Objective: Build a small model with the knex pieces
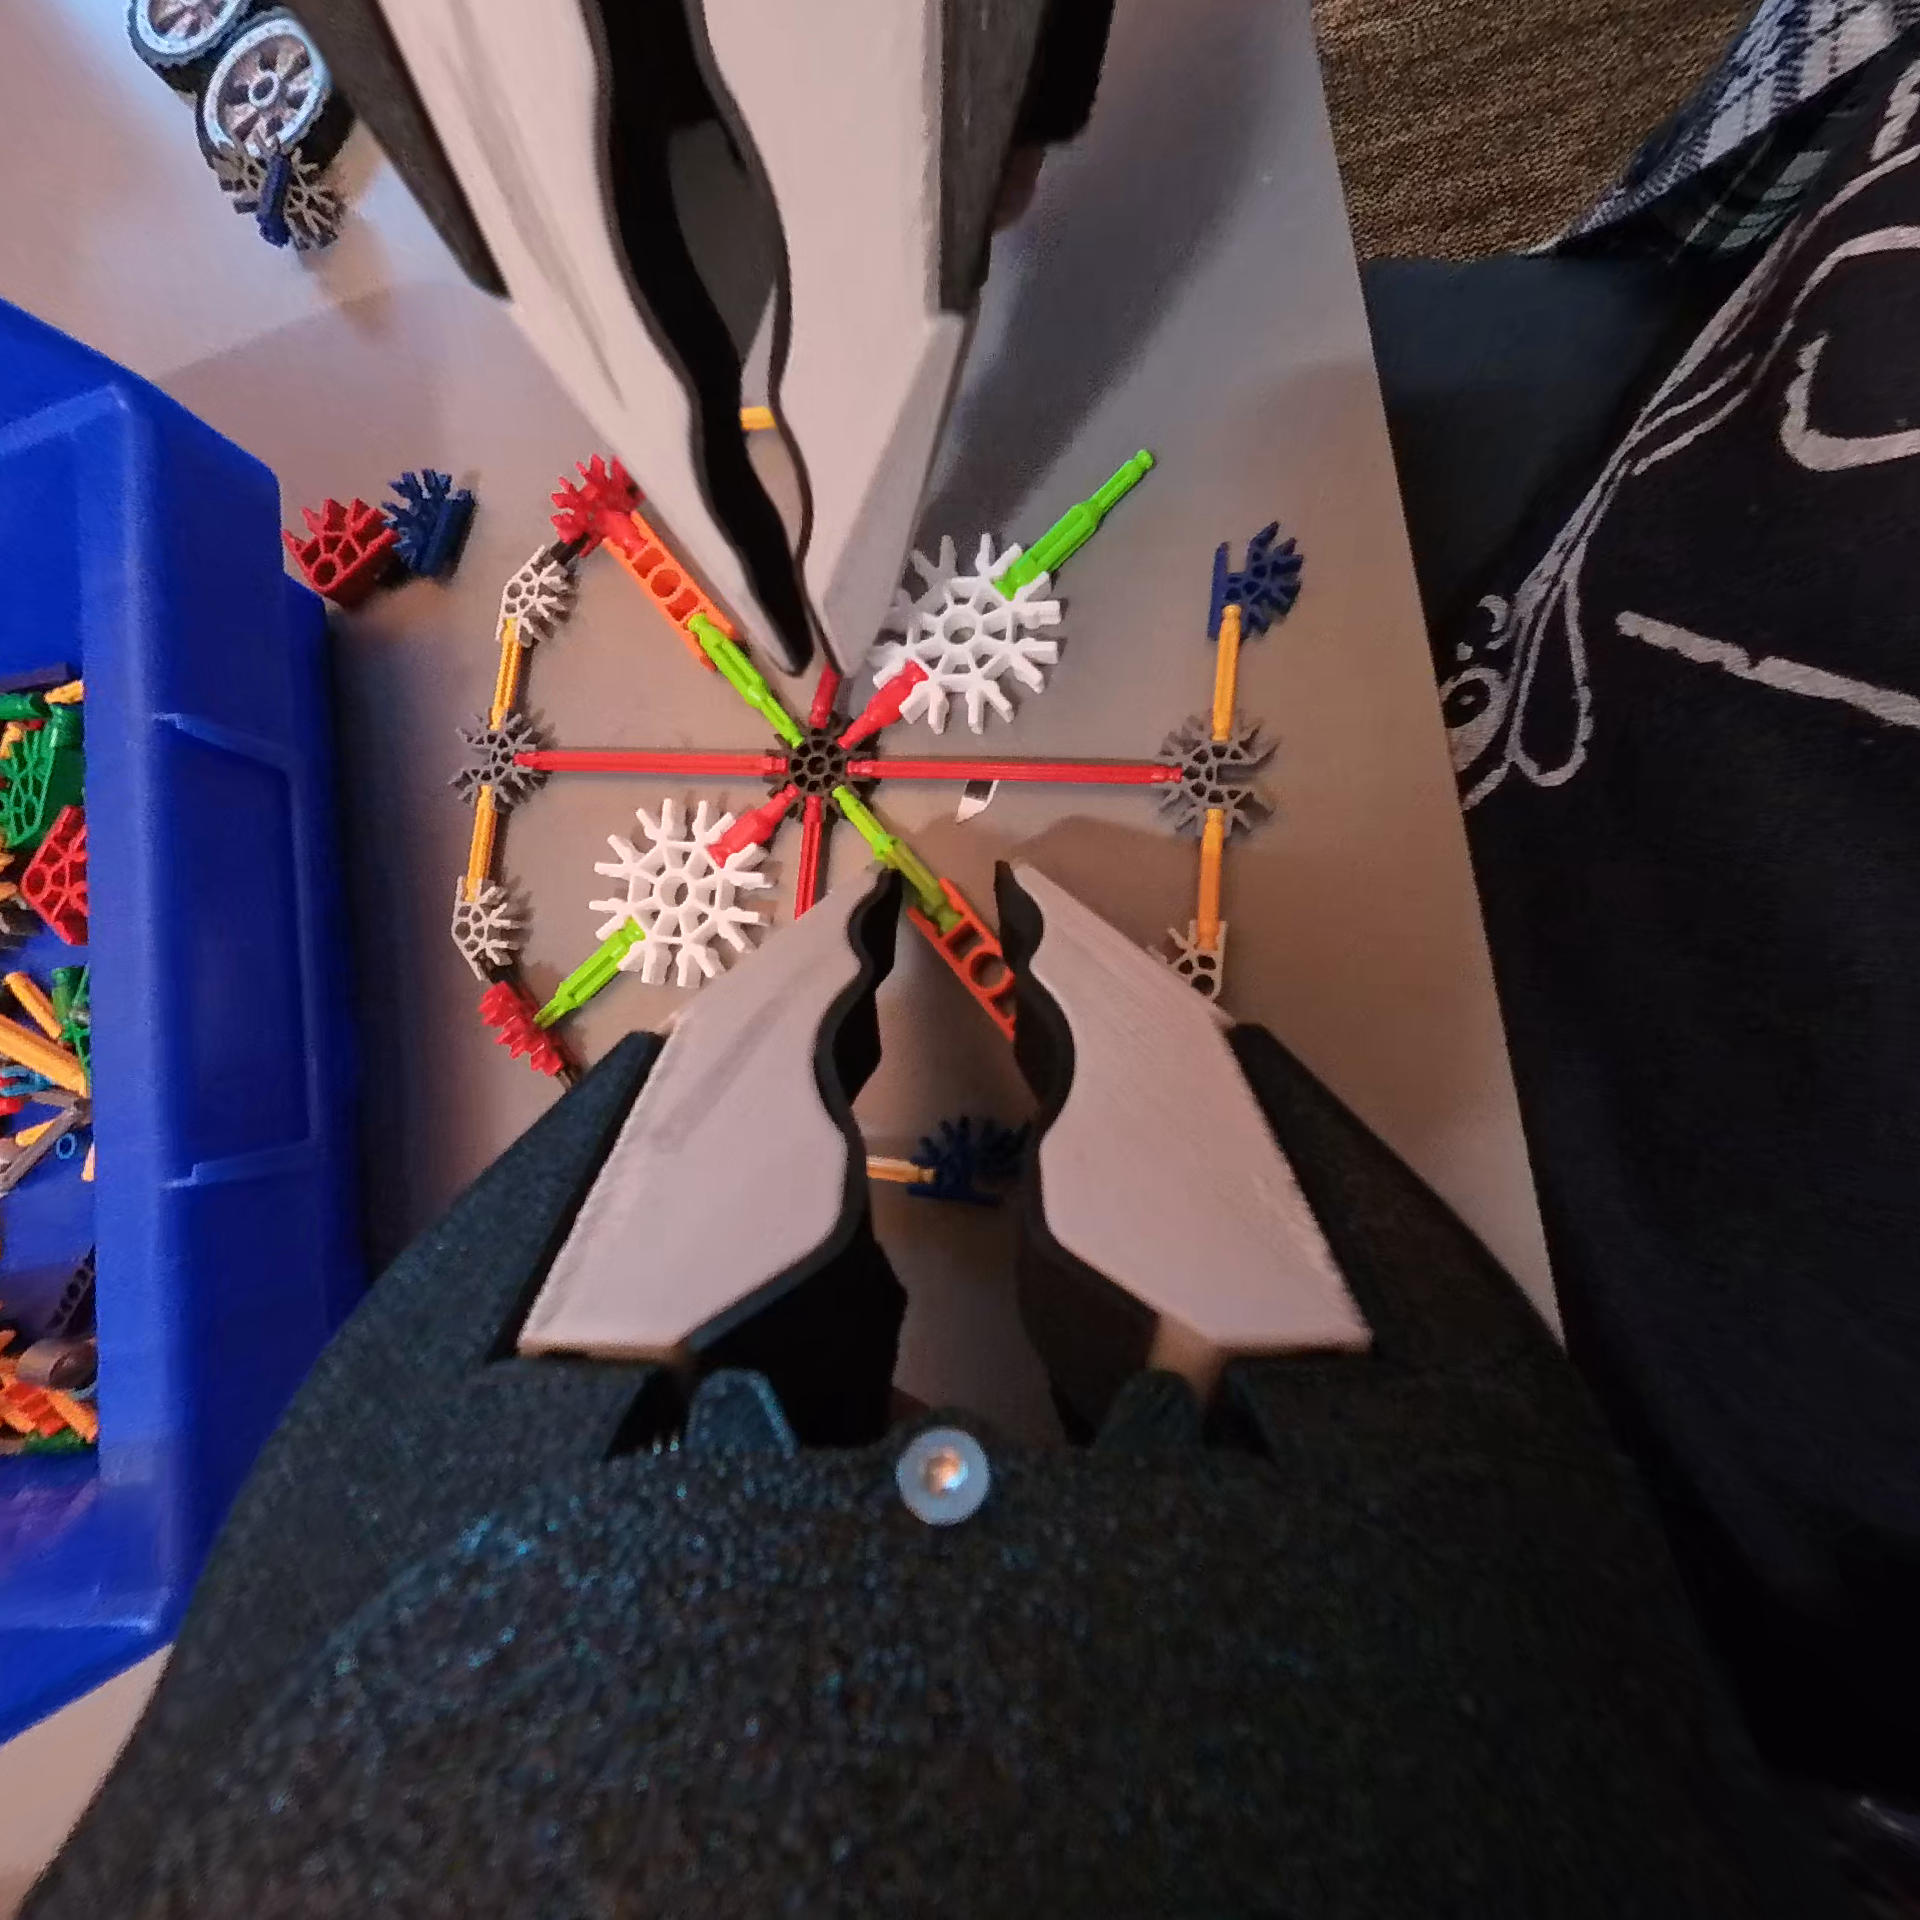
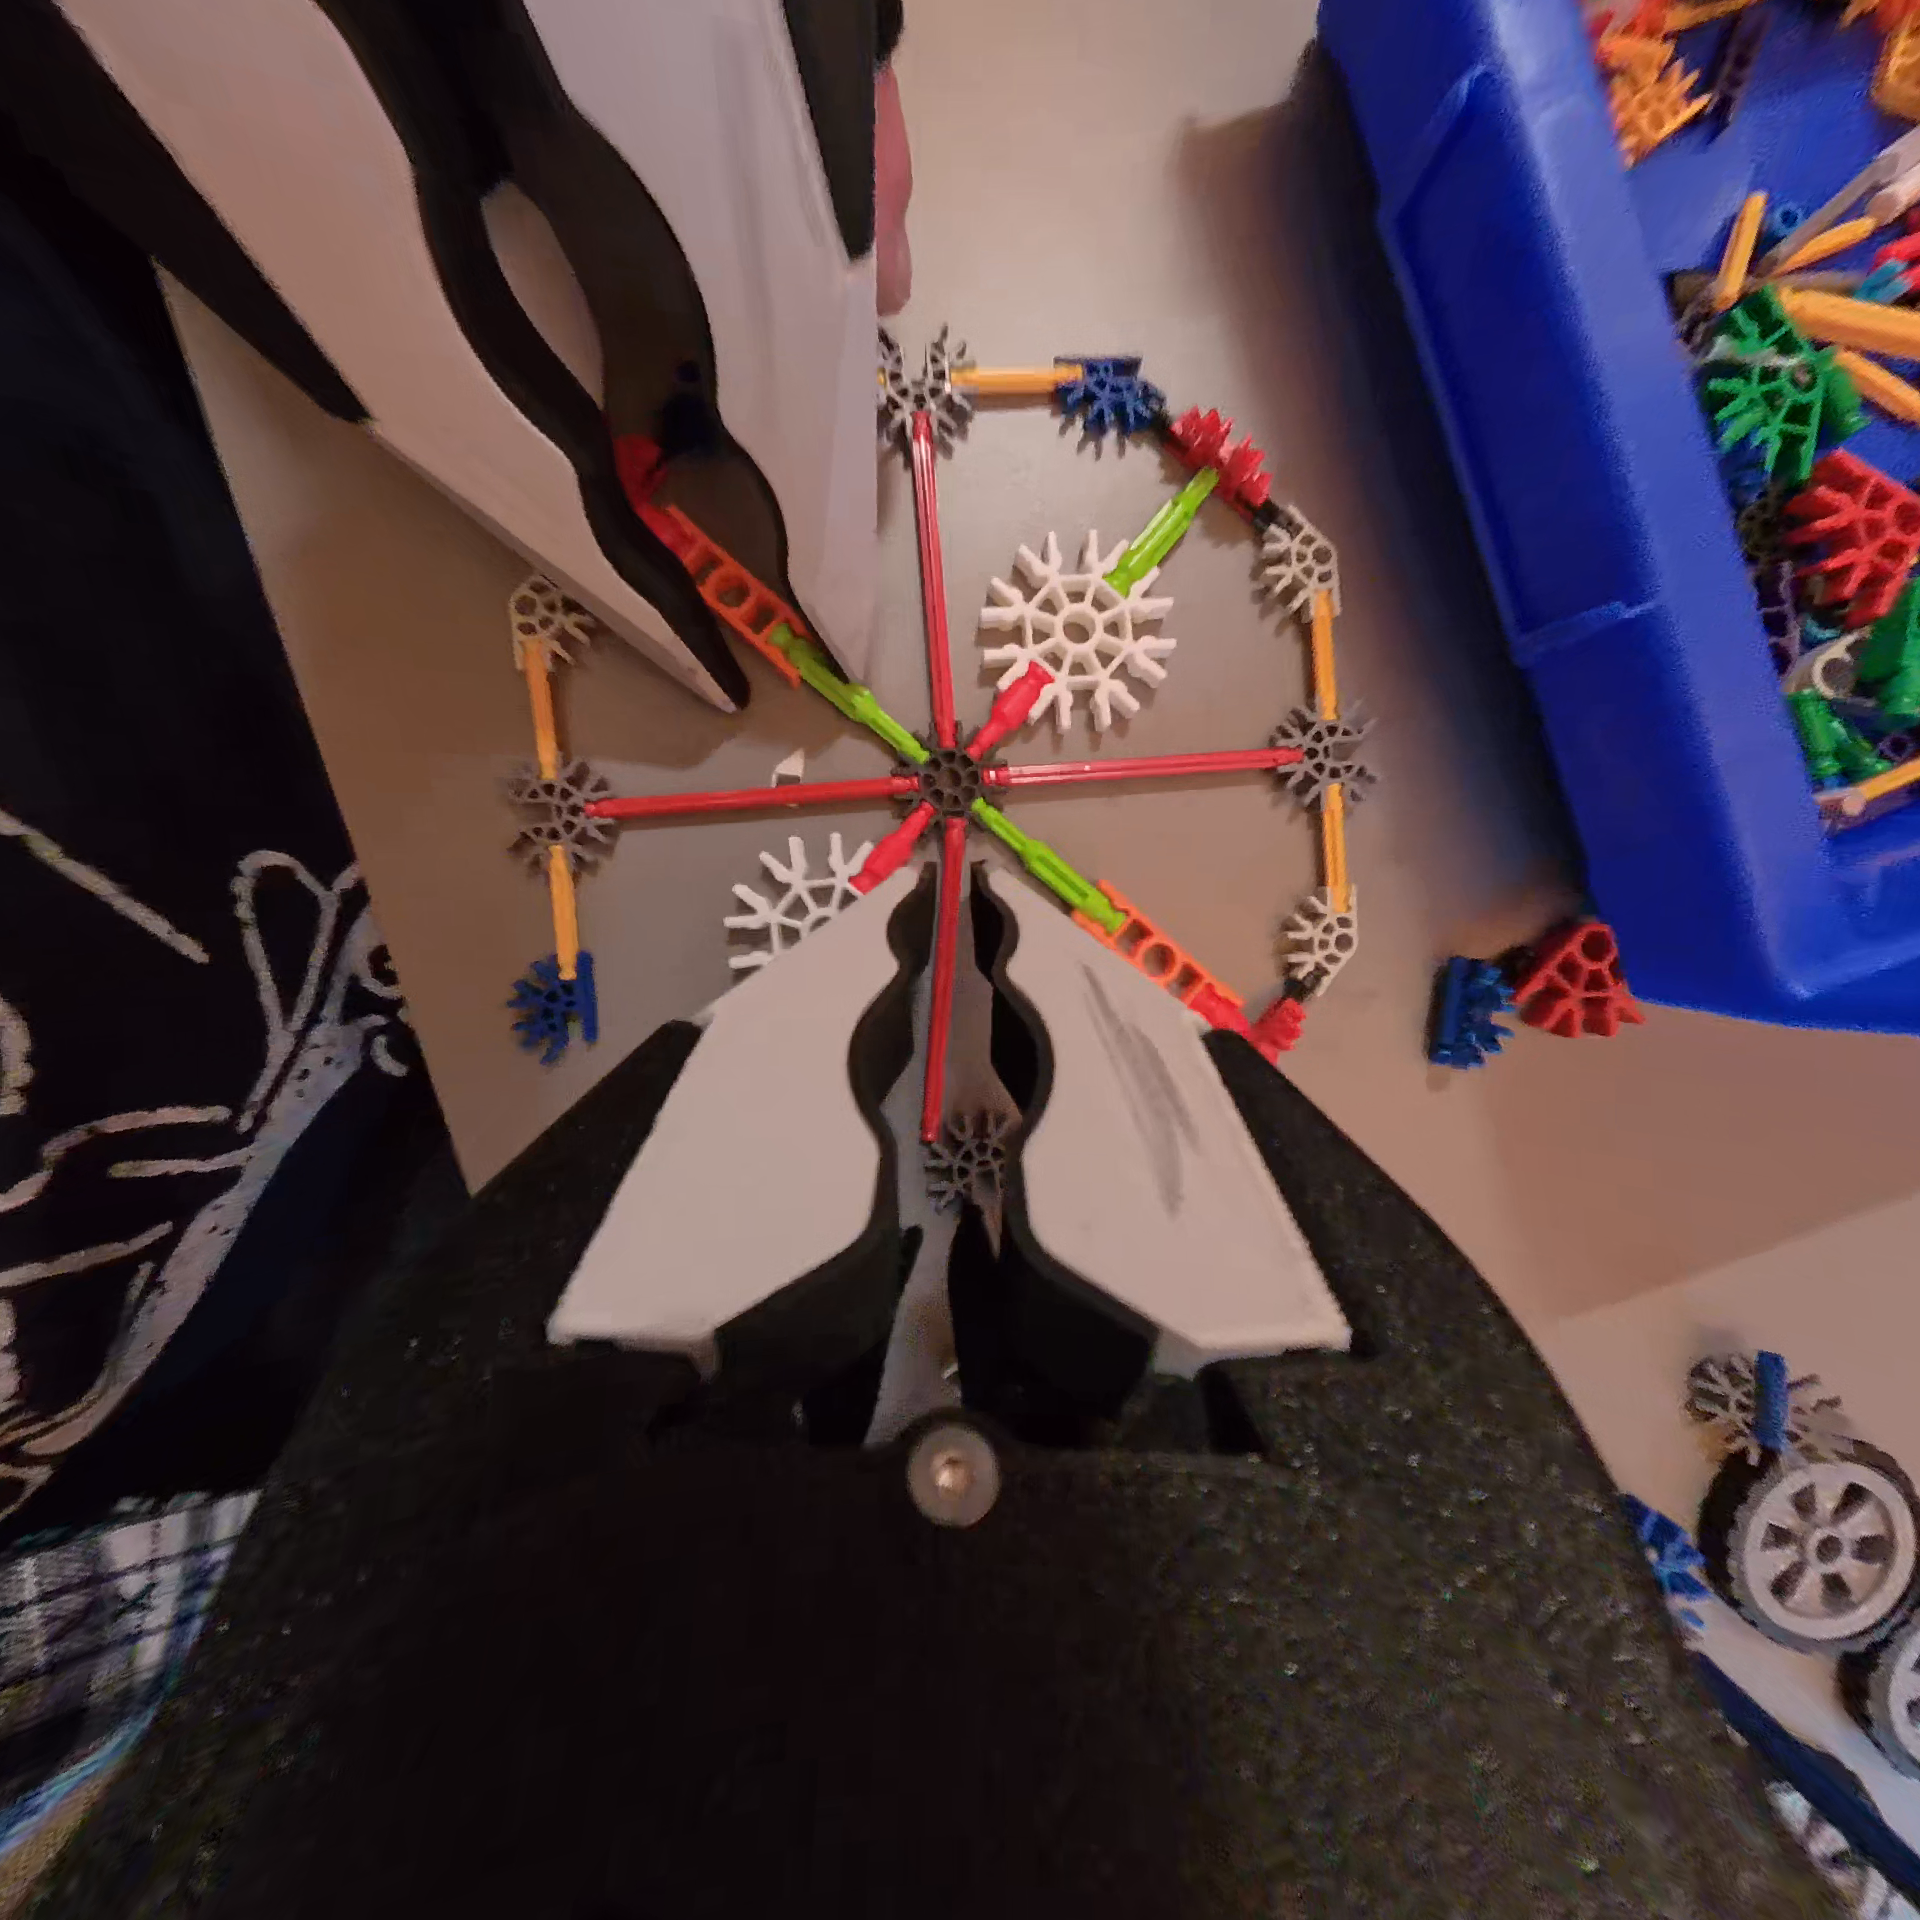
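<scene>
Left wrist view: the left gripper (image 1: 945, 883) is open, its fingers on either side of an orange piece (image 1: 966, 956) of the toy wheel (image 1: 821, 769) lying flat on the table (image 1: 1299, 468).

Right wrist view: the right gripper (image 2: 948, 883) is nearly closed around a red rod (image 2: 943, 987); a blue bin (image 2: 1507, 520) sits beside the wheel

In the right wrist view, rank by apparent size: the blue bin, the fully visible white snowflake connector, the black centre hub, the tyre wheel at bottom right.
1. blue bin, though cropped.
2. tyre wheel, nearer the camera, so unsure.
3. white snowflake connector.
4. black centre hub.
</scene>
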A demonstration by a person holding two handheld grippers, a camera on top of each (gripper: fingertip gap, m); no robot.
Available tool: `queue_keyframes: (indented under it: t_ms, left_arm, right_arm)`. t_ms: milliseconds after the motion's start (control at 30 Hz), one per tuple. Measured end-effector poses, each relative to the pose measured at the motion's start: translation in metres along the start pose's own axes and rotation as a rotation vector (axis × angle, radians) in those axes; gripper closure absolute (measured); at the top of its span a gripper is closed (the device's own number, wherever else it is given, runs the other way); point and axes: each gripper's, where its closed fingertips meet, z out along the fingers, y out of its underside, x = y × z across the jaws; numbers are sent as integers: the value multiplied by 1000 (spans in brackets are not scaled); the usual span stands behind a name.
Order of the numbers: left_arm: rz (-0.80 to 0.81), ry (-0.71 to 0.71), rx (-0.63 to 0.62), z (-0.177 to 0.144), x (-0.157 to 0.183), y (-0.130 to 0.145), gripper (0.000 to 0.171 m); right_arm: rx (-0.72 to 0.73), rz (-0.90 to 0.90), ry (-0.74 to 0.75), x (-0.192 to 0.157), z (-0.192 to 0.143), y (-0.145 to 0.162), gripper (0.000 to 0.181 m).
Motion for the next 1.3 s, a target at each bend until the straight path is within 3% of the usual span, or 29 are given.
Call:
queue_keyframes:
  t_ms: [533, 700, 1300]
  left_arm:
    - [0, 7, 4, 0, -1, -1, 153]
    - [1, 12, 2, 0, -1, 1, 153]
    - [15, 2, 4, 0, -4, 1, 152]
  right_arm:
    - [-59, -124, -29, 7, -10, -9, 180]
    - [-130, -157, -66, 3, 0, 2, 180]
    - [-175, -199, -39, 2, 6, 4, 180]
